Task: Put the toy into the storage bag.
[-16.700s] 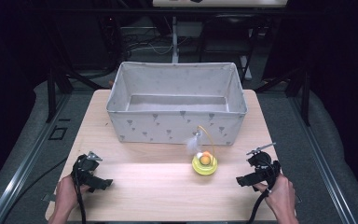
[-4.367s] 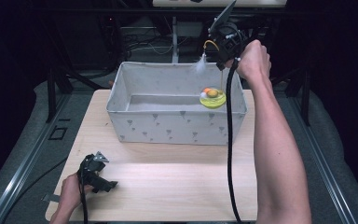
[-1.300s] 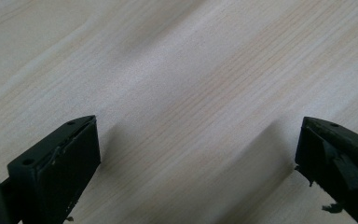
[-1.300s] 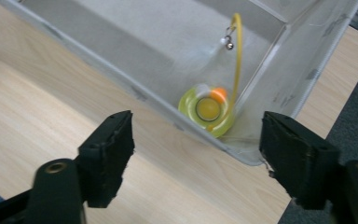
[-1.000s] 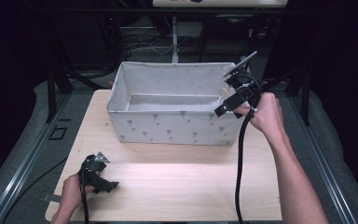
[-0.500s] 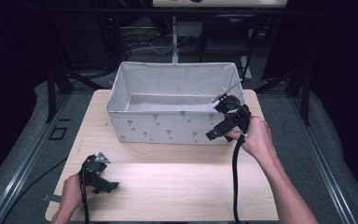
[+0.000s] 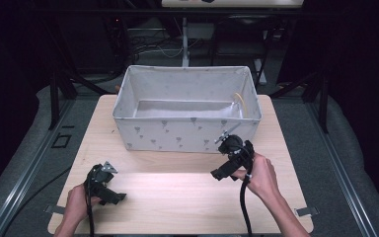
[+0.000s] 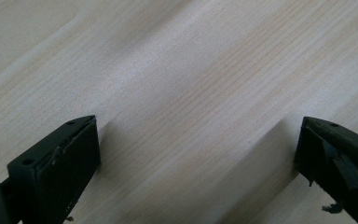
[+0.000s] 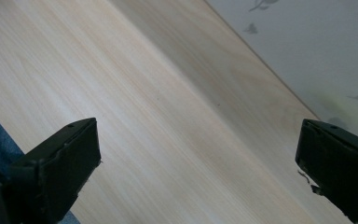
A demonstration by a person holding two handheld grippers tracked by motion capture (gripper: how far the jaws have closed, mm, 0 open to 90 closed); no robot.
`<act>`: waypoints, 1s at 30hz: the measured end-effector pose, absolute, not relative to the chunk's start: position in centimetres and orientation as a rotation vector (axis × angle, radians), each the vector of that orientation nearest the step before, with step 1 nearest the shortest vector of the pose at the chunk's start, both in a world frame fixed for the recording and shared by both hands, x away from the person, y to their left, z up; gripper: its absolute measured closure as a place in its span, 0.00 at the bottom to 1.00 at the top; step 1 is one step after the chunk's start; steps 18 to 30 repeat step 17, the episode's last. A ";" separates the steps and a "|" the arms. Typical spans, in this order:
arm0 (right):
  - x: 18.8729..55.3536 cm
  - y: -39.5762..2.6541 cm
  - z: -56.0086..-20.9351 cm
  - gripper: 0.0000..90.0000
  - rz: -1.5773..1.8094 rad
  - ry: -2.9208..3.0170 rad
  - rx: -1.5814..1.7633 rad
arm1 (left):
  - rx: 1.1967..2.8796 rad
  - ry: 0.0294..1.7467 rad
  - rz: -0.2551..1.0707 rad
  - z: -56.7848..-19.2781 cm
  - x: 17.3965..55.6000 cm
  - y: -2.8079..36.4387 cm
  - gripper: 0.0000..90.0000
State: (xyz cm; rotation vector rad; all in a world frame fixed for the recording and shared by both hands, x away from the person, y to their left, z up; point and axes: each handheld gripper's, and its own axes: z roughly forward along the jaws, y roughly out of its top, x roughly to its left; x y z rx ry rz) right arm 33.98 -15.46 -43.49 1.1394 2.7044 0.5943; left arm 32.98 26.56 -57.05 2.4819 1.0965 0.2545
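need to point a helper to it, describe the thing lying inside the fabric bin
On the wooden table stands a grey patterned fabric bin. Look in its far right corner: a yellowish item leans against the right wall, mostly hidden behind the rim. It is the sole coloured thing against the grey lining.

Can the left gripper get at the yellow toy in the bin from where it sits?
Probably not directly: the left gripper rests low at the table's near left, and the fabric bin's front wall stands between it and the yellow toy.

Grey fabric bin (image 7: 177,136) with small dark grey print, pale wood-grain table (image 7: 177,197), black left gripper (image 7: 109,193) and right gripper (image 7: 223,173).
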 end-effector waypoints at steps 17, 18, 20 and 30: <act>32.1 -17.2 -49.2 0.00 0.587 2.698 1.258 | 2.467 1.089 0.265 -56.9 32.9 26.6 0.00; 32.1 -17.2 -49.2 0.00 0.587 2.698 1.258 | 2.467 1.089 0.265 -56.9 32.9 26.6 0.00; 32.1 -17.2 -49.2 0.00 0.587 2.698 1.258 | 2.467 1.089 0.265 -56.9 32.9 26.6 0.00; 32.1 -17.2 -49.2 0.00 0.587 2.698 1.258 | 2.467 1.089 0.265 -56.9 32.9 26.6 0.00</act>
